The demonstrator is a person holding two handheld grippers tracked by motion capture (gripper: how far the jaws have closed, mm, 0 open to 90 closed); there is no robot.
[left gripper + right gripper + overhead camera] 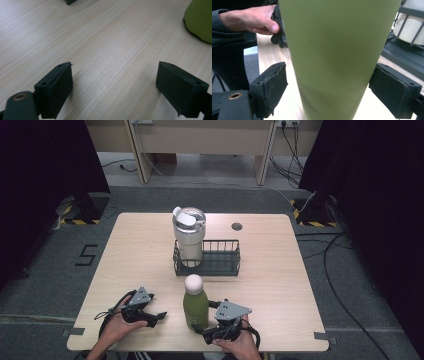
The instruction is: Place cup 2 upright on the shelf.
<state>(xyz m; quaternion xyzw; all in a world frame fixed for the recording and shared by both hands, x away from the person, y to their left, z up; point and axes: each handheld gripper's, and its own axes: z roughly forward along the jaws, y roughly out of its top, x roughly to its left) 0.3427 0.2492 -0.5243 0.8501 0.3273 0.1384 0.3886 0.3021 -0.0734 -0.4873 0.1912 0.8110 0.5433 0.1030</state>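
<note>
A green bottle (196,307) with a white round cap stands upright near the table's front edge. My right gripper (205,316) reaches in from the right, one jaw on each side of the bottle's lower body. In the right gripper view the bottle (337,57) sits between the jaws of the right gripper (328,87); a narrow gap shows at the left pad (270,90), so the jaws stand open around it. My left gripper (157,307) rests to the bottle's left, open over bare wood (115,82). The bottle's base (200,20) shows at that view's upper right.
A black wire basket (220,265) sits mid-table behind the bottle and holds a cream tumbler (189,237) with a lid at its left end. A small round grommet (237,226) lies at the table's back. The tumbler (412,30) shows right of the bottle.
</note>
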